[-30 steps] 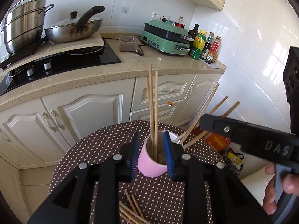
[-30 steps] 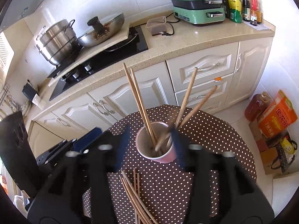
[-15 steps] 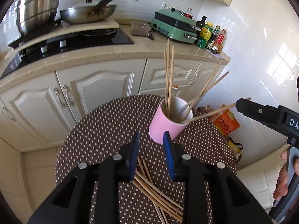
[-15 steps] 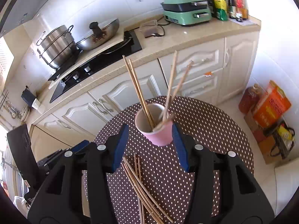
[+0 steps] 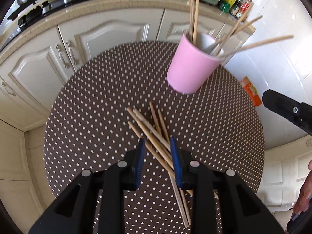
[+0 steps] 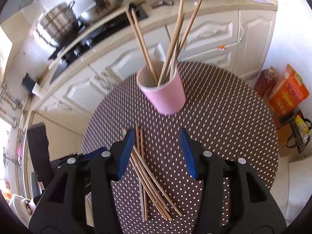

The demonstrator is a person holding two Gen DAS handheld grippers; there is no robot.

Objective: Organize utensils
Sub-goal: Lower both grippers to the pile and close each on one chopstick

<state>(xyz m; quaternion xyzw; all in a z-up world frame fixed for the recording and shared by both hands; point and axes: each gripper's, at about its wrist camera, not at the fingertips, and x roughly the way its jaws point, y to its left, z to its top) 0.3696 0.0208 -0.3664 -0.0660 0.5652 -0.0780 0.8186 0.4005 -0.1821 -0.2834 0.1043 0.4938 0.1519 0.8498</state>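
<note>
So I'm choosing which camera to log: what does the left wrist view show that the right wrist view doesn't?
Left wrist only: the right tongs at the frame's right edge, and the person's hand below them.

Right wrist only: the steel pot and wok on the stove, and a brown bottle on the floor.

Both: the pink cup holding chopsticks, the loose chopsticks on the dotted table, and the cabinets.
</note>
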